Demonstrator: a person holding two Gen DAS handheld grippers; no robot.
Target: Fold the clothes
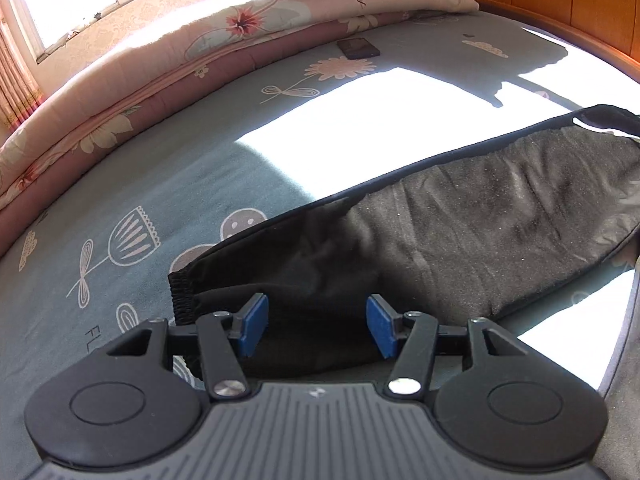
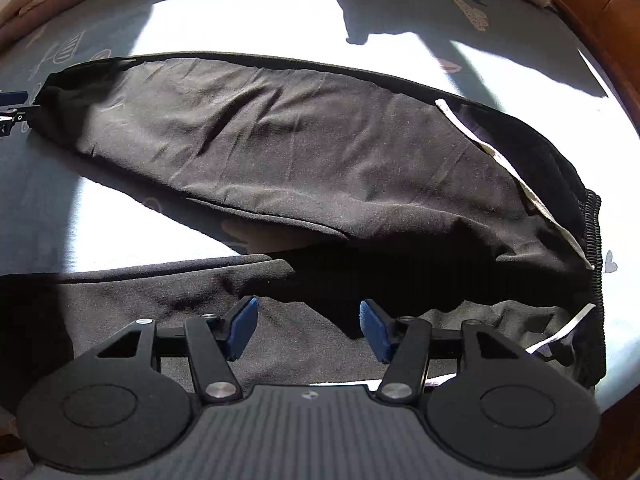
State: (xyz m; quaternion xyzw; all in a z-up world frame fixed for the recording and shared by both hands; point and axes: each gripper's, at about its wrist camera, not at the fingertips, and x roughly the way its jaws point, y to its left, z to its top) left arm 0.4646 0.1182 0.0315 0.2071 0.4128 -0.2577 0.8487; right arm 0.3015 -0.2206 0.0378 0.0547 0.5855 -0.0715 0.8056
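The black trousers (image 2: 304, 152) lie spread on the bed (image 1: 132, 184), one leg stretched long across the sunlit sheet. The left claw (image 1: 318, 326) hangs above the cuffed end of that leg, its blue pads apart with dark cloth below them and nothing gripped; the ribbed cuff (image 1: 182, 296) sits just to its left. Ahead of it the sheet runs open up to a folded quilt (image 1: 132, 76) and a phone (image 1: 358, 48). The right claw (image 2: 308, 330) stands about half open over the nearer leg, pads clear of the fabric. The elastic waistband (image 2: 594, 240) curls at its far right, close to the wooden bed frame (image 2: 592, 12).
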